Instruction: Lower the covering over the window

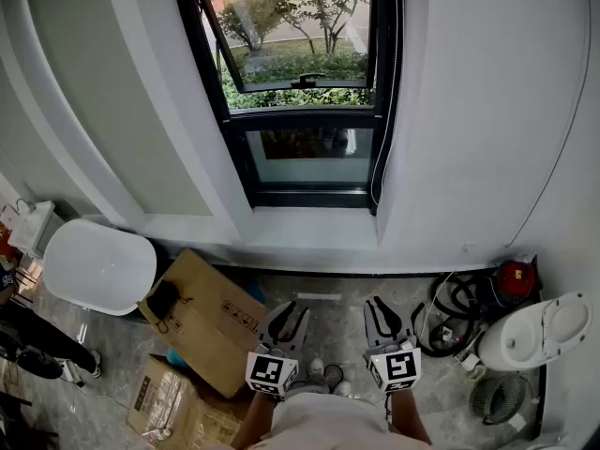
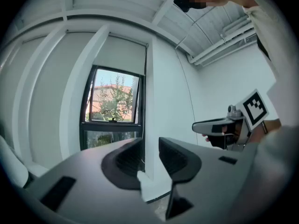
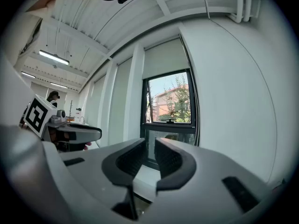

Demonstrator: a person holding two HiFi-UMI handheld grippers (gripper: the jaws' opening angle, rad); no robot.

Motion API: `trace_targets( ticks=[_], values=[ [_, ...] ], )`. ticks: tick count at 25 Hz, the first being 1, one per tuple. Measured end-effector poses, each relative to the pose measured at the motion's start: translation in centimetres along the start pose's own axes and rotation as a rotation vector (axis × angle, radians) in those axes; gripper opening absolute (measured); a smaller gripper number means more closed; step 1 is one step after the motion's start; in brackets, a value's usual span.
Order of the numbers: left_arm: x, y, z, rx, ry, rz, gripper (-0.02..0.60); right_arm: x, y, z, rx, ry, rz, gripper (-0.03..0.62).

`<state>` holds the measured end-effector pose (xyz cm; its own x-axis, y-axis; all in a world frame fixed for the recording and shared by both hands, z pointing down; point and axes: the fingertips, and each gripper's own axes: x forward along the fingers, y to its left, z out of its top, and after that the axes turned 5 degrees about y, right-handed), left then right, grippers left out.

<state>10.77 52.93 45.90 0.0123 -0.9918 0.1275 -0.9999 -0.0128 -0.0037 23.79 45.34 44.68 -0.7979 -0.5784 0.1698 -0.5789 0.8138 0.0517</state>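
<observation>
The black-framed window [image 1: 305, 92] stands in the white wall ahead, its upper sash tilted open. In both gripper views the grey roller blind [image 2: 122, 55] [image 3: 163, 57] covers only the top of the opening. A thin black cord [image 1: 380, 157] hangs along the frame's right side. My left gripper [image 1: 286, 322] and right gripper [image 1: 382, 315] are held low and side by side, well short of the window and pointing at it. The left gripper [image 2: 150, 148] is open with nothing between its jaws. A narrower gap shows in the right gripper [image 3: 150, 148], also with nothing in it.
A white sill [image 1: 309, 228] runs below the window. On the floor are cardboard boxes [image 1: 211, 317], a white rounded tub [image 1: 98, 265] at left, and a red machine with black hoses [image 1: 514, 277], a white seat [image 1: 534, 331] and a fan [image 1: 497, 397] at right.
</observation>
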Motion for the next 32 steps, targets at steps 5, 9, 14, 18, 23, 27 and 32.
trace_targets(
  ticks=[5,9,14,18,23,27,32],
  values=[
    [2.1,2.1,0.6,0.014,-0.017,-0.009,0.117,3.3,-0.3,0.9,-0.006,-0.019,-0.008,0.046],
    [4.3,4.8,1.3,0.028,-0.037,-0.018,0.117,6.6,-0.4,2.0,-0.014,-0.035,-0.023,0.048],
    [6.8,7.3,2.0,0.026,-0.052,-0.051,0.117,9.9,-0.3,3.0,-0.022,-0.038,-0.036,0.049],
    [8.3,8.9,2.4,0.020,-0.064,-0.087,0.117,12.2,0.0,3.5,-0.025,-0.039,-0.053,0.049],
    [9.9,10.8,2.3,0.009,-0.064,-0.104,0.117,14.4,0.2,3.7,-0.023,-0.029,-0.065,0.049],
    [11.5,11.8,2.5,0.001,-0.063,-0.113,0.117,16.2,-0.5,3.6,-0.025,-0.012,-0.067,0.049],
    [13.5,13.3,3.1,-0.006,-0.074,-0.102,0.117,19.0,-1.2,4.2,-0.046,-0.012,-0.048,0.048]
  ],
)
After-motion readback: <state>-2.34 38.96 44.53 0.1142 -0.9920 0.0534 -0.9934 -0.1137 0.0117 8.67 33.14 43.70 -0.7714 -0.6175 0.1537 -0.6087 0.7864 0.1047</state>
